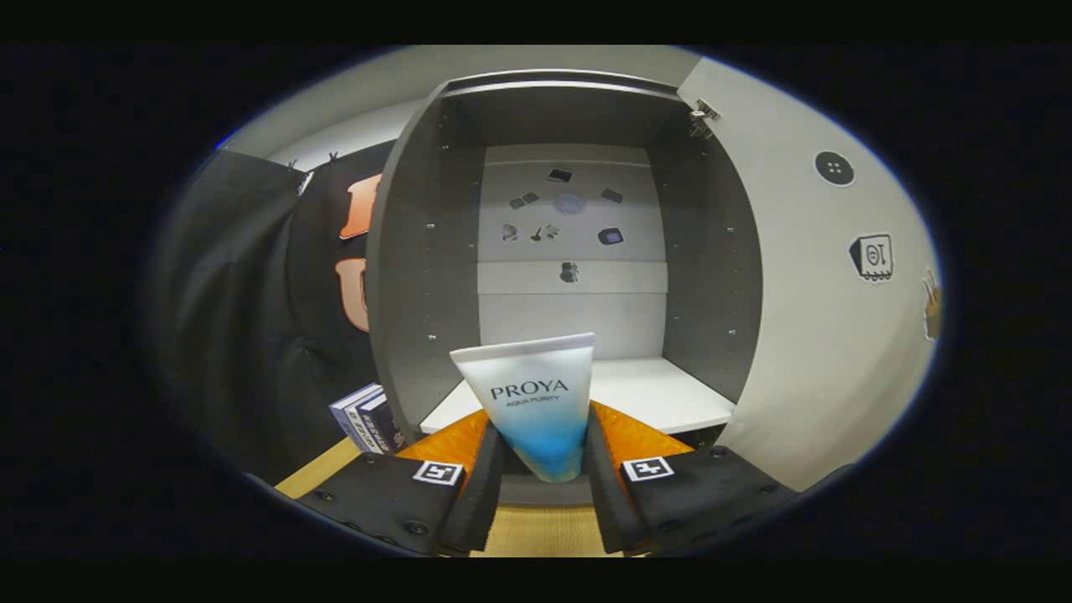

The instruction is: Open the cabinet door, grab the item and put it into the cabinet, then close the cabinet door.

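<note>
Now, by size, what stands to go wrong:

Cabinet (435, 251): open, straight ahead of the fingers, dark side walls and a pale back panel. Its front edge sits just beyond the tube, so a low approach could knock the tube's wide end against the lip of the shelf.

Cabinet door (804, 276): swung out on the right, hinge visible at its top corner. It stands close beside the path in; drifting right could bump it (and a nudged door may swing back across the opening).

Shelf (662, 389): white, bare where it can be seen, the likely landing spot. Letting go too near its front edge risks the tube rolling or toppling out.

Books (366, 416): standing low on the left outside the cabinet, near the left finger; a leftward wobble could clip them.

Gripper (543, 469): fingers closed onto the tube, pressing its narrow blue end from both sides.

Tube (533, 394): held upright between the fingers, wide crimped end up, not yet inside the cabinet. It is soft and tapered, so my guess is it could slip or tilt in the pinch if jolted.
</note>
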`<action>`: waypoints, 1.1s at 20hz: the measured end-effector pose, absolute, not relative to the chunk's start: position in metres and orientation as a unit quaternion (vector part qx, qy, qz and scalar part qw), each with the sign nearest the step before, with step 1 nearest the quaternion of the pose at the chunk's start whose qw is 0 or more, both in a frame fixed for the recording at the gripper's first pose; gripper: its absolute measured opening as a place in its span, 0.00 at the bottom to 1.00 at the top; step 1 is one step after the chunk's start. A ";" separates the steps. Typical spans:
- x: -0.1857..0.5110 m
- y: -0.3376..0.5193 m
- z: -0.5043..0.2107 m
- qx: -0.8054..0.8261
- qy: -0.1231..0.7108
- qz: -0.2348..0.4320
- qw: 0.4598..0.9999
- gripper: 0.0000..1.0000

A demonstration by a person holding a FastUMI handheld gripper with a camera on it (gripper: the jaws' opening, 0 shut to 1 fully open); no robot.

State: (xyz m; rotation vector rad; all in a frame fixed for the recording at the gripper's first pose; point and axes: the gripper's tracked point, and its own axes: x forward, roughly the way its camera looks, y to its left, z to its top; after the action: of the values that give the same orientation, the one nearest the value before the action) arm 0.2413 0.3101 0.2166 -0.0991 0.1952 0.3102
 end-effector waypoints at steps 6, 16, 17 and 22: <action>0.317 0.325 0.195 -0.038 0.153 0.145 0.977 0.55; 0.352 0.310 0.170 -0.035 0.184 0.116 0.976 0.56; 0.353 0.308 0.173 -0.036 0.180 0.114 0.976 0.58; 0.341 0.307 0.182 -0.045 0.152 0.109 0.981 0.78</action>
State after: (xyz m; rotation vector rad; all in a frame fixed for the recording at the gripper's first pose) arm 0.3407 0.3070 0.1822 -0.0906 0.3052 0.2186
